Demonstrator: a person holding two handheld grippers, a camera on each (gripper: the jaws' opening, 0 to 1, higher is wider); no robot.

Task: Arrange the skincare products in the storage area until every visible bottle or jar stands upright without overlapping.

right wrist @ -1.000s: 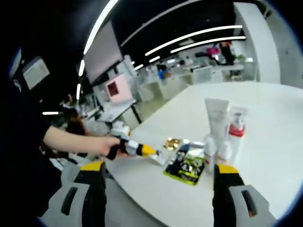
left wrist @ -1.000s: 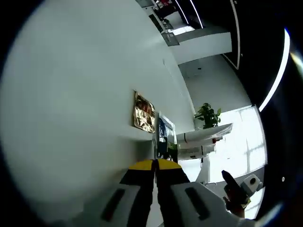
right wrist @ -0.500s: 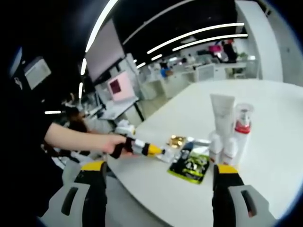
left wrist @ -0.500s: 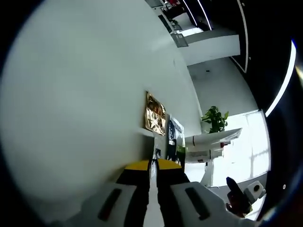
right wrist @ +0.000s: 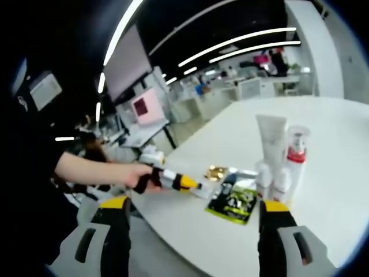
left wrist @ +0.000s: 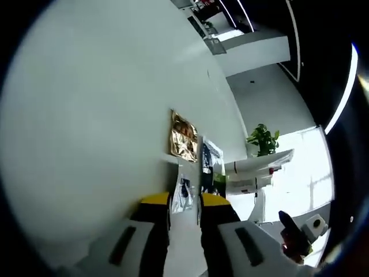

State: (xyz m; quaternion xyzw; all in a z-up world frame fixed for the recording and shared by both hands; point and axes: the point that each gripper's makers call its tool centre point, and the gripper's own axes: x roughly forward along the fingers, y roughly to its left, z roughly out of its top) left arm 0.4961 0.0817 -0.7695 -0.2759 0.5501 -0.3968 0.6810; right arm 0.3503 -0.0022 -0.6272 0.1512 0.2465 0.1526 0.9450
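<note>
White round table [right wrist: 323,213]: far right, upright white tube [right wrist: 271,141] and red-collared pump bottle [right wrist: 296,144].
Left tool [left wrist: 184,202]: slightly parted around clear sachet [left wrist: 183,193].
Right tool [right wrist: 193,210]: wide apart, empty.

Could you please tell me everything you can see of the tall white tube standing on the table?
The tall white tube stands upright on the white table, cap end down, its flat crimped end at the top. It looks like matte white plastic, with faint print too small to read. It is the tallest of a tight cluster: a clear pump bottle with a red band stands just beside it, and two small white bottles stand in front of its base. Whether they touch it cannot be told.
</note>
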